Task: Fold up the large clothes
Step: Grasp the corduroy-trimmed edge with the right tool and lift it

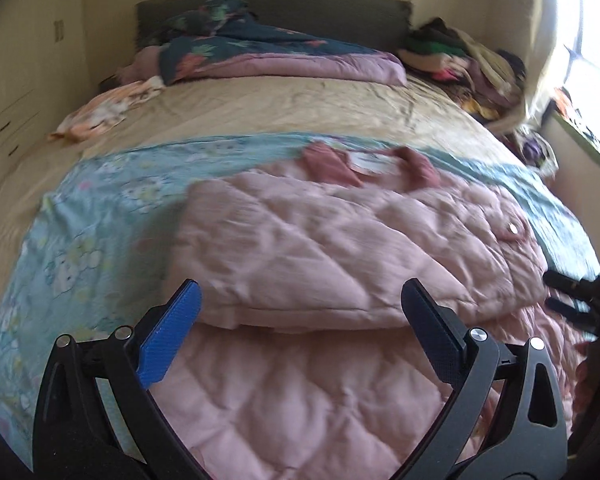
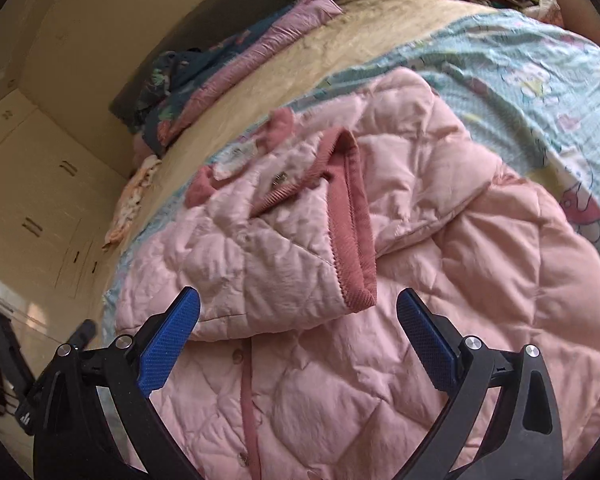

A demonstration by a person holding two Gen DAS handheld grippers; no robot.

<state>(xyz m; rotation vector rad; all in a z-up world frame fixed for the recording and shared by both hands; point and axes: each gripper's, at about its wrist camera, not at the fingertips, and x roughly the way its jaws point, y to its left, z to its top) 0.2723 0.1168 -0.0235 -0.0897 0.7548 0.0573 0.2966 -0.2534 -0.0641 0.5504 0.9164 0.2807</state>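
Pink quilted jacket (image 1: 340, 220), one sleeve (image 2: 284, 240) folded across its front, on blue patterned sheet (image 1: 92, 216) at bed's near edge. Left tongs (image 1: 300, 312): wide, empty. Right tongs (image 2: 298, 320): wide, empty

Left gripper (image 1: 302, 304) and right gripper (image 2: 298, 312) both spread wide, holding nothing.

Daylight floods in from a window (image 1: 592, 60) at the upper right of the left wrist view, blown out to white w/ glare spilling onto the wall (image 1: 540, 40) beside it. Rest of the room is evenly lit, soft shadows only. Motion blur smears the pink coat (image 1: 340, 248) and blue sheet (image 1: 100, 216) in the left view; the right view is sharper, coat (image 2: 420, 240) folds crisp. Both pics are fisheye: edges bend hard, corners go black.
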